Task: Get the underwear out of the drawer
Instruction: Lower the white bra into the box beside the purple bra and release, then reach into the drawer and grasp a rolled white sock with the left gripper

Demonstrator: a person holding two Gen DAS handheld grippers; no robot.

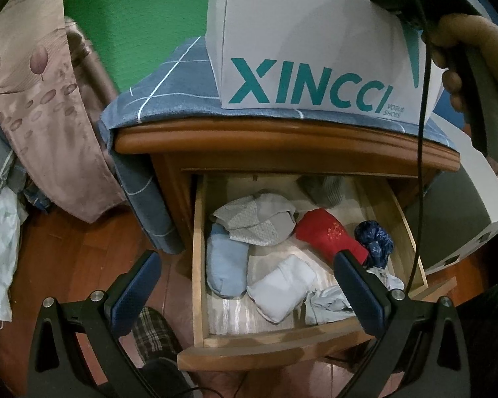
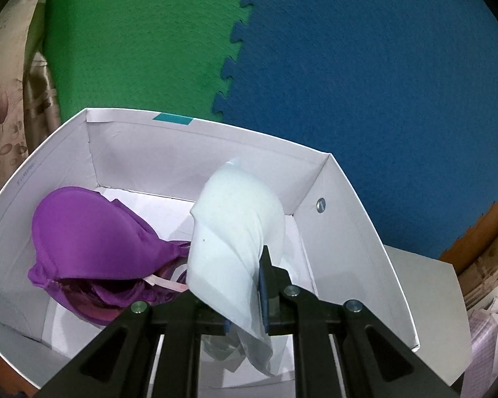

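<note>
The wooden drawer [image 1: 198, 265] is pulled open and holds several folded garments: a grey one [image 1: 259, 222], a light blue one [image 1: 224, 265], a white one [image 1: 282, 285], a red one [image 1: 328, 232] and a dark blue patterned one [image 1: 375, 240]. My left gripper [image 1: 245, 285] is open and empty, hovering above the drawer's front. My right gripper [image 2: 235, 285] is shut on a white bra [image 2: 232, 232] and holds it inside the white shoe box [image 2: 355, 219], beside a purple bra [image 2: 96, 245]. In the left wrist view the right gripper's handle [image 1: 481, 99] is above the box [image 1: 308, 49].
The box stands on a nightstand [image 1: 282, 146] covered by a blue checked cloth [image 1: 169, 93]. A pink pillow [image 1: 40, 99] leans at the left. Green and blue foam mats [image 2: 365, 83] line the wall. A white box [image 1: 474, 212] stands at the right. A slipper [image 1: 152, 335] is on the wooden floor.
</note>
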